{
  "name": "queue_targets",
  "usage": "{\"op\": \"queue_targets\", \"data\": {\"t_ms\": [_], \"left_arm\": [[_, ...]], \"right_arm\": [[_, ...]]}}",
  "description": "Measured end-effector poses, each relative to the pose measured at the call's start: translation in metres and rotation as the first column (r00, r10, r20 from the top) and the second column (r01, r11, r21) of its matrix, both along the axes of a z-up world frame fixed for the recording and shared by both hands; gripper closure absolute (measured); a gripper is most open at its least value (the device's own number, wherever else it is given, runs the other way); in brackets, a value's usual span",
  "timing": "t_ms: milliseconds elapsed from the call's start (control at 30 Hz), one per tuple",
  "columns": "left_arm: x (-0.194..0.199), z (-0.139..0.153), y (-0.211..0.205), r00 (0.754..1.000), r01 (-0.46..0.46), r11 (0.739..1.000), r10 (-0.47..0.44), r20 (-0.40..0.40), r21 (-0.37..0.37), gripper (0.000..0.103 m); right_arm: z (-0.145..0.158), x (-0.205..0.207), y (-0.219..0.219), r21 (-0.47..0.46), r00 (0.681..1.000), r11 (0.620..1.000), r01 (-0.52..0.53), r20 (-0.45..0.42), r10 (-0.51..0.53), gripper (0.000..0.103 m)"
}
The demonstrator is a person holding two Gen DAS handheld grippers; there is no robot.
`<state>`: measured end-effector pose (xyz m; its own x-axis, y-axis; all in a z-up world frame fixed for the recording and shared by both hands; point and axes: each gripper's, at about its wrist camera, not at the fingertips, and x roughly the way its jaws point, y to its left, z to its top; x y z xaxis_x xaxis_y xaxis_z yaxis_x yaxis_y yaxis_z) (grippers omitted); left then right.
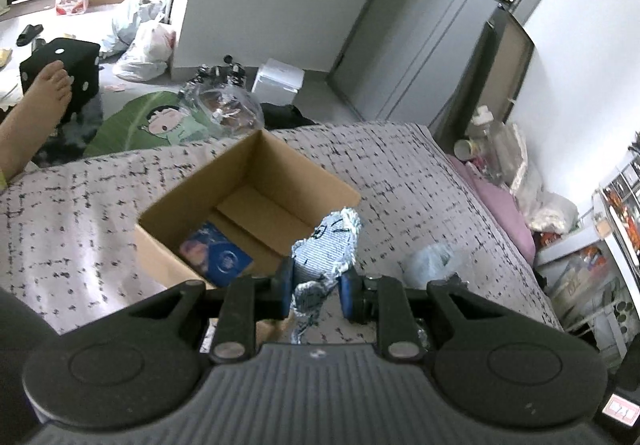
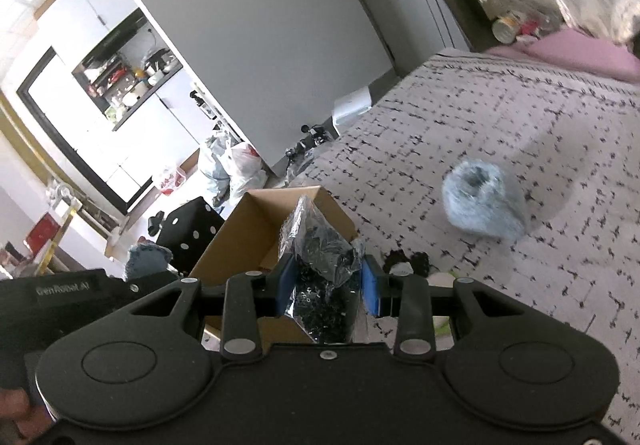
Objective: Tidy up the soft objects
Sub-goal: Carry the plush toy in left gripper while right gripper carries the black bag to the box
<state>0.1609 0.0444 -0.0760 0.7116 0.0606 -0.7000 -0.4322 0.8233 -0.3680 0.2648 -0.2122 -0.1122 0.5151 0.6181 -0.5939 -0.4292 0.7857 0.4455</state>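
An open cardboard box (image 1: 192,201) stands on the patterned bed; a blue printed item (image 1: 216,255) lies inside it. My left gripper (image 1: 316,285) is shut on a silvery-blue crinkled packet (image 1: 328,241), held just right of the box's near corner. In the right wrist view my right gripper (image 2: 326,285) is shut on a clear bag of black stuff (image 2: 320,257), held in front of the same box (image 2: 248,229). A fluffy light-blue object (image 2: 484,203) lies on the bed to the right.
The bed cover (image 1: 80,213) spreads around the box. A pale blue plastic bag (image 1: 432,261) lies right of my left gripper. A pink pillow (image 1: 504,205) and bedside clutter sit at the right. A black dice-like cube (image 1: 64,69), a foot and bags are on the floor.
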Motion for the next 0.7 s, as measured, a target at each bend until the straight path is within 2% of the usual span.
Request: {"op": "queue_targets", "data": {"t_ms": [167,467,700], "left_arm": [[-0.003,0.006,0.019,1.0,-0.013,1.0,0.013,0.01,0.01,0.081],[0.001,0.009,0.05,1.0,-0.028,0.999,0.028,0.015,0.022,0.081],[0.009,0.003,0.07,1.0,-0.023,1.0,0.023,-0.002,0.012,0.081]], "right_arm": [[0.004,0.002,0.02,-0.026,0.999,0.999,-0.033,0.021,0.034,0.068],[0.012,0.001,0.073,-0.06,0.985,0.986,-0.155,0.068,0.159,0.068],[0.016,0.011,0.102,-0.055,0.982,0.983,-0.175,0.063,0.178,0.068]]}}
